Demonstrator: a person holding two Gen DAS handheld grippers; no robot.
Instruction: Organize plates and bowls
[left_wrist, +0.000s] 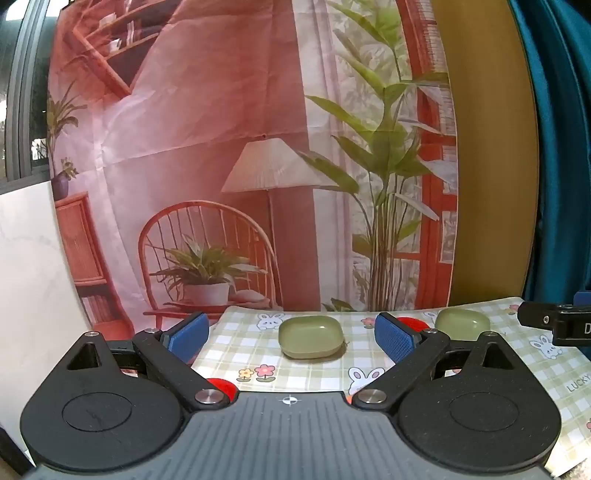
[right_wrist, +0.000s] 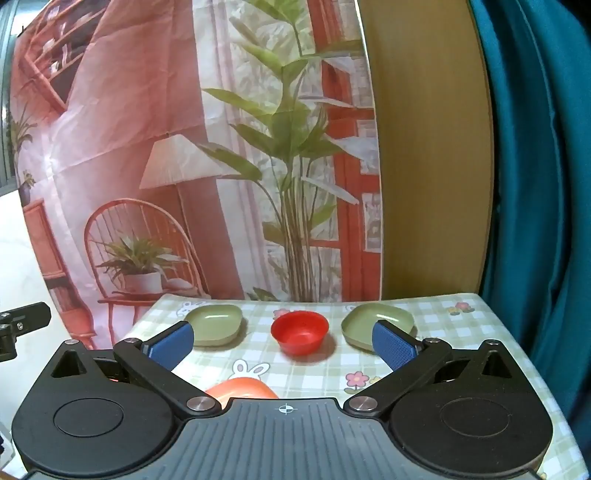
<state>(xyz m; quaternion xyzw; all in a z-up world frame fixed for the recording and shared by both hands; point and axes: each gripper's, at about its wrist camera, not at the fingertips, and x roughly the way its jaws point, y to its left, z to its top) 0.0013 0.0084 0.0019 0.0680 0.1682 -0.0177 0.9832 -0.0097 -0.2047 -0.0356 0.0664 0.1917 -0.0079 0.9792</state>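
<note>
In the right wrist view a red bowl (right_wrist: 300, 332) stands mid-table between two square green dishes, one to its left (right_wrist: 214, 325) and one to its right (right_wrist: 376, 320). An orange-red dish (right_wrist: 242, 392) shows just under the tool body. My right gripper (right_wrist: 284, 343) is open and short of the bowl, with nothing between its pads. In the left wrist view my left gripper (left_wrist: 291, 338) is open too, with a green dish (left_wrist: 310, 336) ahead of it, untouched. A second green dish (left_wrist: 461, 323) lies farther right. The red bowl (left_wrist: 413, 324) peeks from behind my right finger.
The table wears a green checked cloth (right_wrist: 443, 332) with rabbits and flowers. A printed backdrop (right_wrist: 184, 184) hangs right behind it, and a teal curtain (right_wrist: 535, 184) falls at the right. A white panel (left_wrist: 29, 277) stands at the left. The other gripper (left_wrist: 554, 325) juts in.
</note>
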